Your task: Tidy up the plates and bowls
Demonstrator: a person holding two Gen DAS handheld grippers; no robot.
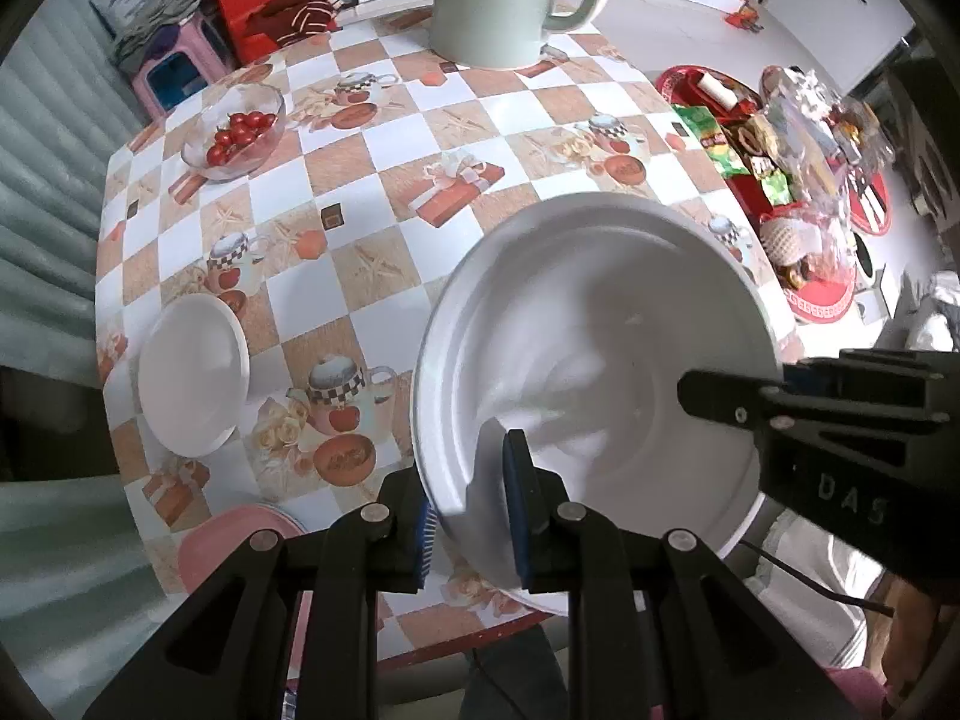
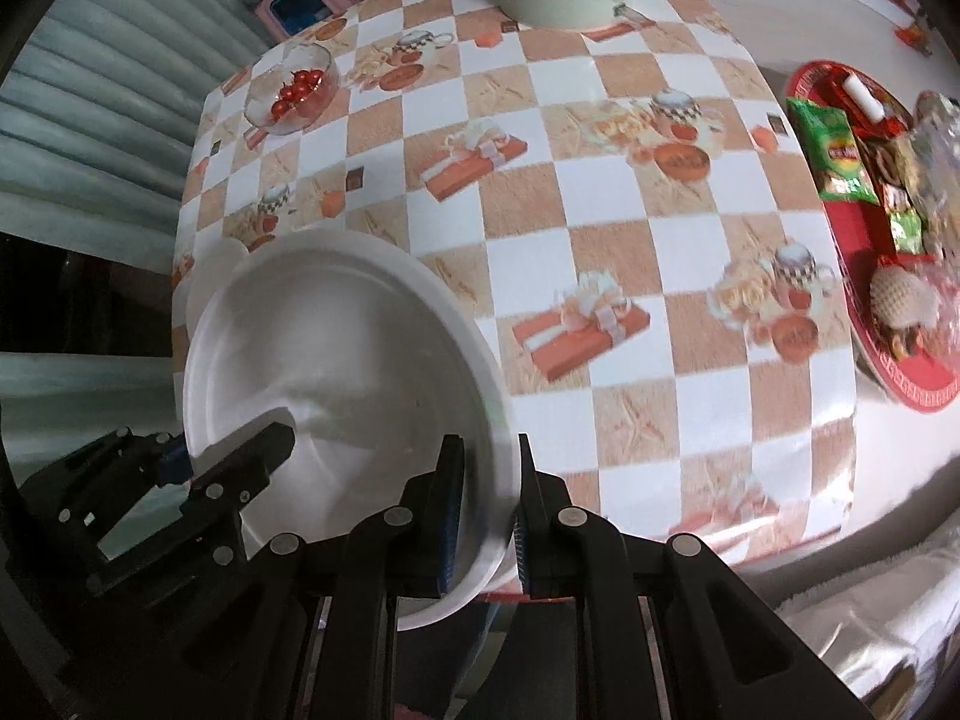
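Checkered tablecloth (image 1: pixel 384 138) is covering the table beneath both grippers. Left gripper (image 1: pixel 471 516) is clamping the near rim of a large white plate (image 1: pixel 600 360), while right gripper (image 2: pixel 489 516) is pinching its opposite rim, holding it above the table. Farther off, a small white plate (image 1: pixel 195 375), a glass bowl of tomatoes (image 1: pixel 237 132) and a pale green kettle (image 1: pixel 498 0) are sitting

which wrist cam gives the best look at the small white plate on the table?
Left wrist: the small white plate lies fully in view on the tablecloth. In the right wrist view only a sliver shows behind the large white plate.
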